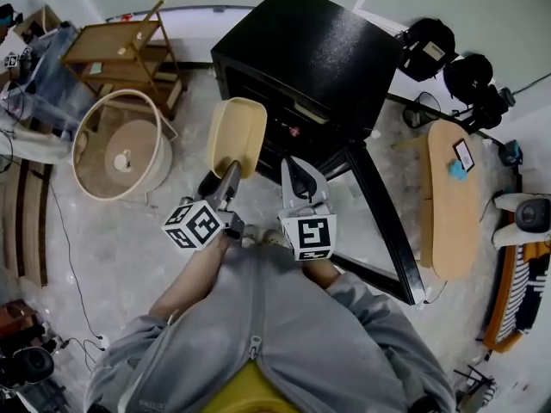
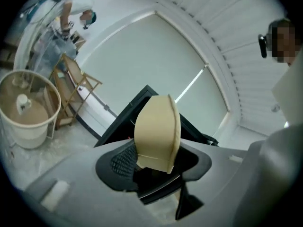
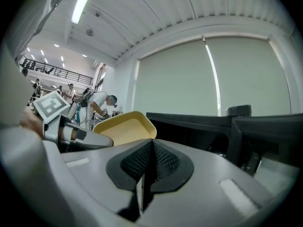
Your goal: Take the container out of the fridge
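My left gripper is shut on the near rim of a pale yellow container, which hangs in the air in front of the black fridge, outside its dark opening. In the left gripper view the container stands on edge between the pads, with the left gripper clamped on its lower end. My right gripper is beside it, shut, with nothing in it. From the right gripper view, the right gripper has its pads together, and the container shows to its left, ahead of the fridge.
The fridge door stands swung open to the right. A round wooden tub and a wooden rack stand at the left. An oval wooden table is at the right. People stand far off.
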A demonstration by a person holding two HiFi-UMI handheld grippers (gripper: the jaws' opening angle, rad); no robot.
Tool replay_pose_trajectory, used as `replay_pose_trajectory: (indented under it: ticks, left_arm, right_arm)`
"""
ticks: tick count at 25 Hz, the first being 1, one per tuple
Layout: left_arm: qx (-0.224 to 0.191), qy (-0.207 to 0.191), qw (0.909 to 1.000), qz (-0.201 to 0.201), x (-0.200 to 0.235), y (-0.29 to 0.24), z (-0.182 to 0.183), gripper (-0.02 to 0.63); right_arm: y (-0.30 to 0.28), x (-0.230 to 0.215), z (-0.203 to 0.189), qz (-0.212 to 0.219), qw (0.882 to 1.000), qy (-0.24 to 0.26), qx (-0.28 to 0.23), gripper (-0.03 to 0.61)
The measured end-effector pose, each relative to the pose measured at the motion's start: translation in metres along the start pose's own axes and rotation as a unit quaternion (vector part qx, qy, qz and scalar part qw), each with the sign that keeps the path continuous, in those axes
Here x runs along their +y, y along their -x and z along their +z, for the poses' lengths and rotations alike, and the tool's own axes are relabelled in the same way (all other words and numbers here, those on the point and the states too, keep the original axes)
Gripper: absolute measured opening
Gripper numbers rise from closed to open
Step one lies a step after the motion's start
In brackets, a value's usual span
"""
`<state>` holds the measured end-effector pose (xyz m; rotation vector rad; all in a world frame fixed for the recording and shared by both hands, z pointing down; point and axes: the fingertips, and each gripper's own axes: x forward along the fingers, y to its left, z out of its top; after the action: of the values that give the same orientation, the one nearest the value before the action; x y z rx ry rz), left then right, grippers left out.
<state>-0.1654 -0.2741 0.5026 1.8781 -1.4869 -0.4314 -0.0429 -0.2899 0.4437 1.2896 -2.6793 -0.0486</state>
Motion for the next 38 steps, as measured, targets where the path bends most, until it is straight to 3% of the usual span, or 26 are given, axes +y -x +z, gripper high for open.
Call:
replay_pose_trajectory:
  ticks: [5, 10, 13, 20, 26, 38]
  left_arm:
    - [-0.007, -0.145, 0.9887, 0.039, -0.008, 0.013, 0.021, 0.213]
    - [-0.016, -0.280, 0.9576, 0.065, -0.025, 0.020, 0.040, 0.213]
    - [-0.022, -0.322, 0.9436, 0.072, -0.035, 0.021, 0.046, 0.213]
    - [-0.039, -0.376, 0.9235, 0.067, -0.057, 0.021, 0.053, 0.212]
    - [-0.056, -0.393, 0.9162, 0.056, -0.069, 0.021, 0.060, 0.213]
    - [-0.059, -0.395, 0.9155, 0.051, -0.071, 0.018, 0.061, 0.212]
  right_arm:
    - [0.002, 0.003, 0.008, -0.001, 1.000, 0.000, -0.009, 0.000]
    - [0.007, 0.004, 0.019, -0.006, 1.000, 0.001, -0.022, 0.000]
    - [0.010, 0.003, 0.031, -0.013, 0.999, 0.003, -0.035, 0.000]
    - [0.020, 0.002, 0.050, -0.031, 0.998, 0.016, -0.059, 0.000]
    - [0.021, 0.003, 0.058, -0.029, 0.997, 0.019, -0.068, 0.000]
    - [0.017, 0.003, 0.057, -0.027, 0.997, 0.017, -0.064, 0.000]
